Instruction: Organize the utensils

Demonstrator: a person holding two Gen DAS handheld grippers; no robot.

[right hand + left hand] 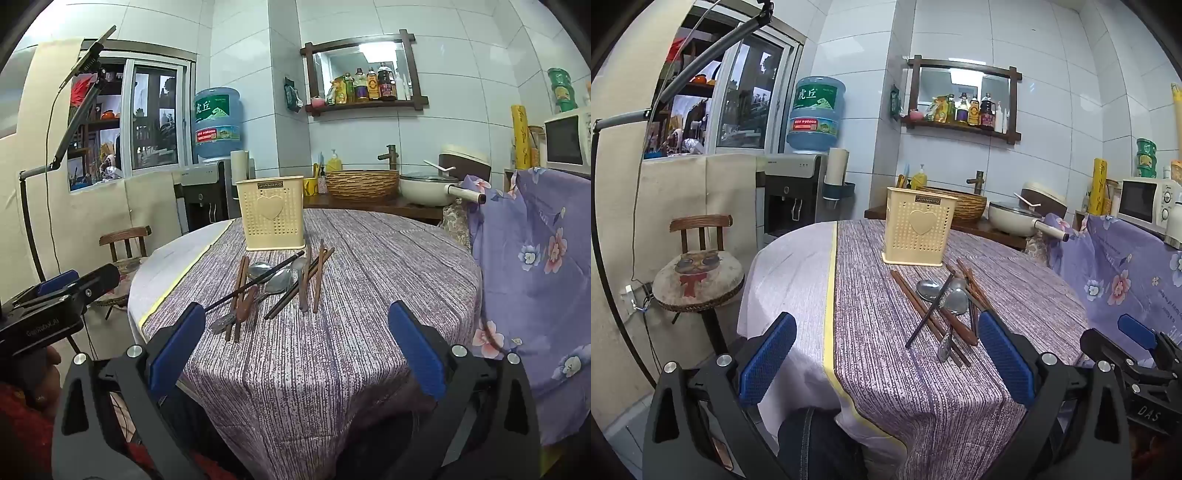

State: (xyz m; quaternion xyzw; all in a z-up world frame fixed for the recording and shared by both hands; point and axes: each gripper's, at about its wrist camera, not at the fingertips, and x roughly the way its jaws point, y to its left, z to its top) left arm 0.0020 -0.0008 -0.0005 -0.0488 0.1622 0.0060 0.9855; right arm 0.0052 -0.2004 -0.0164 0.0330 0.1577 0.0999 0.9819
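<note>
A cream perforated utensil holder (918,226) (272,213) with a heart on its front stands upright on the round table (1015,288) (388,251). In front of it lies a loose pile of brown chopsticks (912,302) (319,275), metal spoons (956,301) (279,282) and one black chopstick (929,314) (258,280), crossed over one another. My left gripper (886,356) hangs open near the table's front edge, short of the pile, nothing between its blue pads. My right gripper (297,347) is open too, equally short of the pile and empty. Each gripper shows at the edge of the other's view.
A striped purple cloth (332,350) covers the table. A wooden chair (698,273) stands left of it. Behind are a water dispenser (798,192), a woven basket (362,183), a pan (428,188) and a microwave (1145,203). A floral purple sheet (535,266) hangs at the right.
</note>
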